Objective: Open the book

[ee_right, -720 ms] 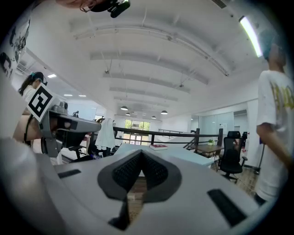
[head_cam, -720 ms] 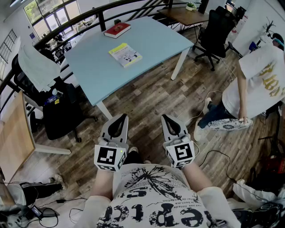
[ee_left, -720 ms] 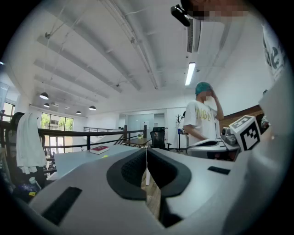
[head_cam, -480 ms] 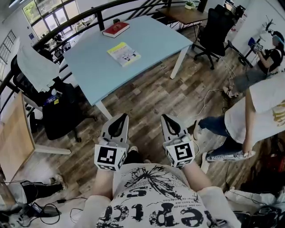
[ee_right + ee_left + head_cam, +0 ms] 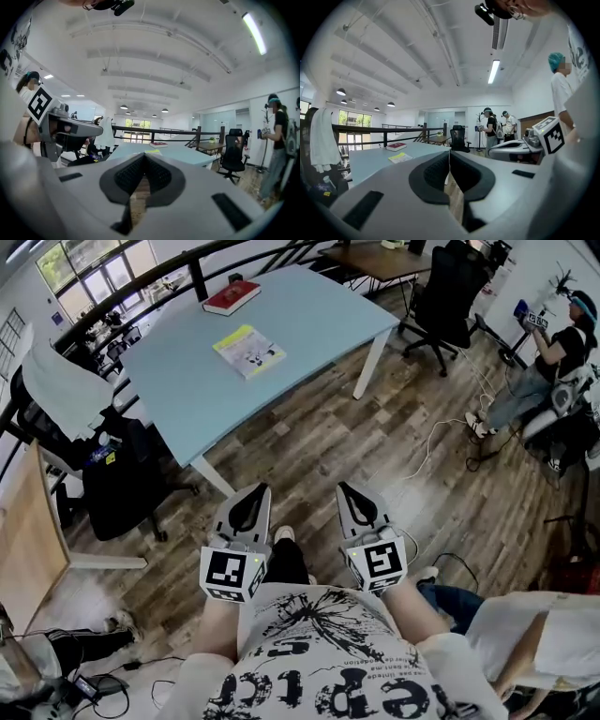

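Head view: the task has not begun. The left claw [image 5: 256, 491] and right claw [image 5: 346, 489] are side by side at the person's waist, each with its jaws closed together on nothing. Two books lie shut on the blue table [image 5: 319, 320], well ahead of both claws and off to their left. The yellow book [image 5: 248, 351] is nearer, flat with its cover up. The red book [image 5: 232, 297] lies beyond it by the far edge. Which one is meant is unclear. Reaching the table and lifting a cover are both left to do.
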`<action>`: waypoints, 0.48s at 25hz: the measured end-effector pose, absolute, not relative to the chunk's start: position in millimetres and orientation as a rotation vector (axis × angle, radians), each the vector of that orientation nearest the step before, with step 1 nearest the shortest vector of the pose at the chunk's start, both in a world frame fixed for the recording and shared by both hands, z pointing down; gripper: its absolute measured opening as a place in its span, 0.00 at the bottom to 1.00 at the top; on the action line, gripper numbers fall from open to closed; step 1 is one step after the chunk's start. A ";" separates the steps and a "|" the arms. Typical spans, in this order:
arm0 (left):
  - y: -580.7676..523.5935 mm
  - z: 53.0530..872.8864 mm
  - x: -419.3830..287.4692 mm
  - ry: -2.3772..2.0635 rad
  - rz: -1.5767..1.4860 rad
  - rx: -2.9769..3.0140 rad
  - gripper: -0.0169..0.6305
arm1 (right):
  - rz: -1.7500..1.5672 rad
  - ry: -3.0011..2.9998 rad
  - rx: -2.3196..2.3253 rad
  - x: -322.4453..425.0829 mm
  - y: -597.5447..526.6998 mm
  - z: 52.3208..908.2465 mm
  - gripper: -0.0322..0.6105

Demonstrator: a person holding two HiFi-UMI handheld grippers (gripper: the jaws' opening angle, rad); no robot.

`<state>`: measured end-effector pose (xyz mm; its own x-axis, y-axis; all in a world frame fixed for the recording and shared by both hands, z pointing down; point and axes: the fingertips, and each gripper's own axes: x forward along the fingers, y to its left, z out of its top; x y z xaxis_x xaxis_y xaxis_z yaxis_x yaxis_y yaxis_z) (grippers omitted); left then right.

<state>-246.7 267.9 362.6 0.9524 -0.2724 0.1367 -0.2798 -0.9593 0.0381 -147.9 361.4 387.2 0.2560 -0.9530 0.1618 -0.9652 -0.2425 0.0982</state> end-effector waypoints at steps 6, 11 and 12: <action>220.9 377.4 -203.0 -0.426 0.219 3.030 0.06 | 0.126 -1.777 2.377 -101.6 324.0 399.2 0.07; 163.6 379.7 -146.8 -0.390 0.218 3.034 0.06 | 0.125 -1.740 2.378 -50.2 270.3 402.3 0.07; 149.4 377.8 -135.1 -0.385 0.213 3.038 0.06 | 0.120 -1.732 2.380 -38.0 256.5 400.4 0.07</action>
